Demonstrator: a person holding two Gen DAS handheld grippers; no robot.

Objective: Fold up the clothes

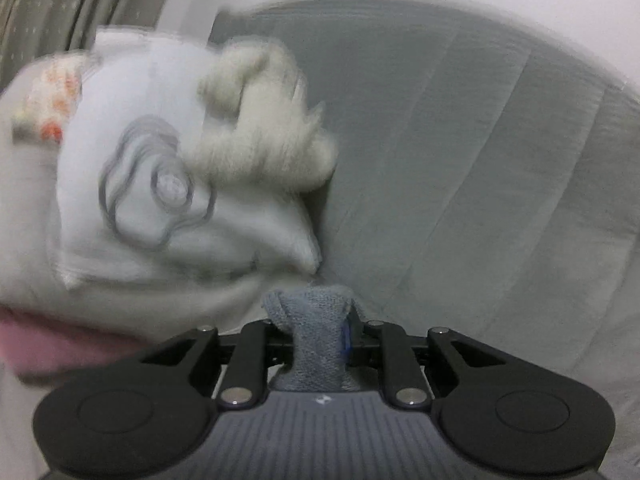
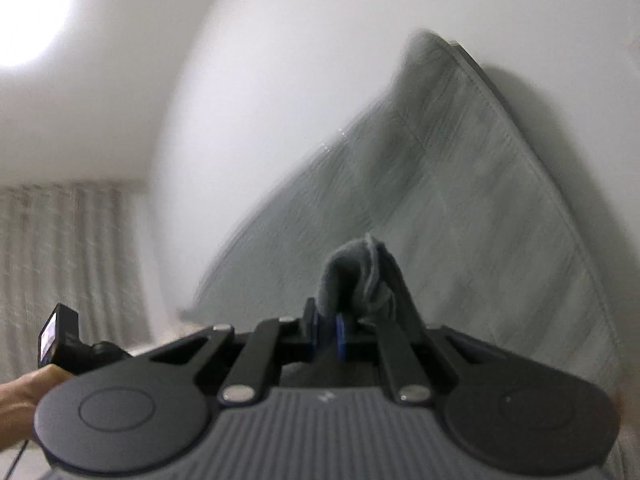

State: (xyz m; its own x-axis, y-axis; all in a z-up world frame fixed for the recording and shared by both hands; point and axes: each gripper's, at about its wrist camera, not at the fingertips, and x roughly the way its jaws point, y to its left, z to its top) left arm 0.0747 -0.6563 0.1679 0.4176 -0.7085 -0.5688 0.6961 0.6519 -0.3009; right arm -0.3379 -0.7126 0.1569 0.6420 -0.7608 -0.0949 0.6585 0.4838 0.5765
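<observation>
Grey knit garment (image 1: 316, 336) is pinched by the left gripper (image 1: 318, 338) and the right gripper (image 2: 338, 336) (both views blurred), beside a clothes pile (image 1: 160, 184)

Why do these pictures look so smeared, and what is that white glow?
Left wrist view: the clothes pile is streaked by motion blur, while the gripper and its pinched grey cloth stay sharp. Right wrist view: the mattress and curtain smear; a lamp blows out to white glare. Both bend at the edges, a fisheye effect.
</observation>
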